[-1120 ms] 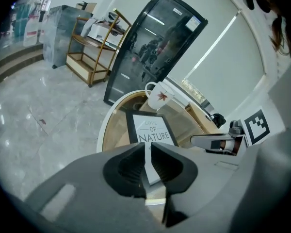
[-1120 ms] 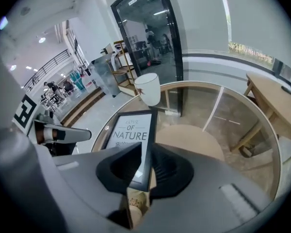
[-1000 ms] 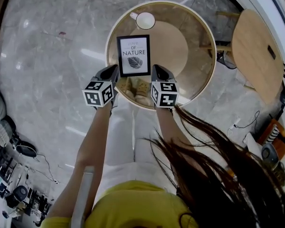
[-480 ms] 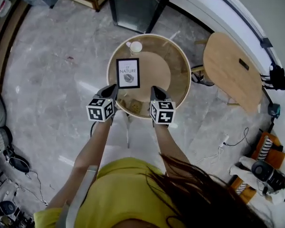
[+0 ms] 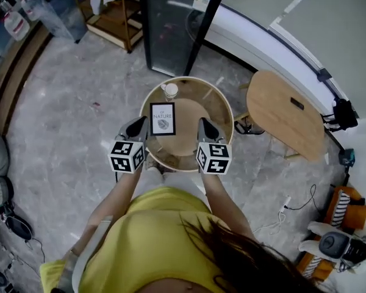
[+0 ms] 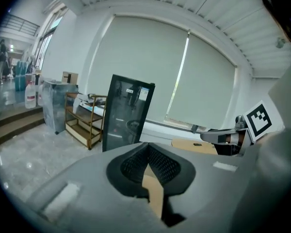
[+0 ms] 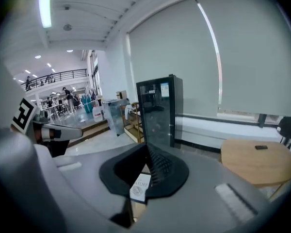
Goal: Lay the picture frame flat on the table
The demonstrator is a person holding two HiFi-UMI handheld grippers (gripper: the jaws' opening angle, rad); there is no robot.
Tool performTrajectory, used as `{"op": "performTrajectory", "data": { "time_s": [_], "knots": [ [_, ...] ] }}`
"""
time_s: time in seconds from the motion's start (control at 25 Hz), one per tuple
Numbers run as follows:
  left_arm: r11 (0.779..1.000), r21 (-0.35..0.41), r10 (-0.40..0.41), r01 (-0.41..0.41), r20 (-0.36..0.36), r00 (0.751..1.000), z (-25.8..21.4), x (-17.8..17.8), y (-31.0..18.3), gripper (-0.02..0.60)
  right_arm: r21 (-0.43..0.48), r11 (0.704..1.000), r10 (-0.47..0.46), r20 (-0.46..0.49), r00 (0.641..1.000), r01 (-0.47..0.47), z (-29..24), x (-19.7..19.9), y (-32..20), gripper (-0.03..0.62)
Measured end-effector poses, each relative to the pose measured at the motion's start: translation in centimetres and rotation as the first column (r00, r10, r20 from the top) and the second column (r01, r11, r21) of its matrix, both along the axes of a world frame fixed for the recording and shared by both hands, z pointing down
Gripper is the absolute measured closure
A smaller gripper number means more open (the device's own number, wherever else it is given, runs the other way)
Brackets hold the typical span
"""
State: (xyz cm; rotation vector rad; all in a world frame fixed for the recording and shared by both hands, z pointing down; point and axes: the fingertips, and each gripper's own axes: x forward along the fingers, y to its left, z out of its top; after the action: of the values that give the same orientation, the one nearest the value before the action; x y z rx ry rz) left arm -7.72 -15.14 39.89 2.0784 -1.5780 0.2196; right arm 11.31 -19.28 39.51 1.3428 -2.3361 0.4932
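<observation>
On the round table [image 5: 215, 105] the frame [image 5: 162, 118] lies flat, black-edged, its white print reading NATURE over a leaf. The left gripper [image 5: 140, 126] and right gripper [image 5: 204, 127] hang to either side above it, jaws closed and empty. Since a second ago both have lifted clear, and the table looks smaller. A cup [image 5: 170, 90] stands behind the frame, a black cabinet [image 5: 177, 26] beyond, and an oval table [image 5: 283, 112] to the right.

Seeing the picture frame [image 5: 162, 118] lying on the round table [image 5: 216, 105], left of its middle, the cup [image 5: 170, 91] standing just behind it. Behind this table, finding the cabinet [image 5: 177, 29] standing, the shelf [image 5: 110, 14] at its left, the second table [image 5: 285, 113] standing well apart at right.
</observation>
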Motion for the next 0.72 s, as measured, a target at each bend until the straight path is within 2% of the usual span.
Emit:
{"op": "performTrajectory", "data": {
  "time_s": [0.16,0.4,0.72],
  "knots": [
    [0.990,0.139,-0.007,0.000,0.050,0.999,-6.2,0.5,-0.5,0.580,0.132,0.991,-0.023,0.011,1.000,0.021,-5.8,-0.7,0.2,0.594],
    [0.943,0.333,-0.035,0.005,0.086,0.996,-15.0,1.1,-0.3,0.580,0.313,0.949,-0.055,0.058,0.997,0.034,-13.9,-1.7,1.2,0.594],
    [0.899,0.439,-0.059,0.005,0.110,0.992,-21.0,1.9,0.6,0.580,0.472,0.880,-0.100,0.082,0.992,0.050,-20.4,-2.6,2.6,0.594]
  ]
}}
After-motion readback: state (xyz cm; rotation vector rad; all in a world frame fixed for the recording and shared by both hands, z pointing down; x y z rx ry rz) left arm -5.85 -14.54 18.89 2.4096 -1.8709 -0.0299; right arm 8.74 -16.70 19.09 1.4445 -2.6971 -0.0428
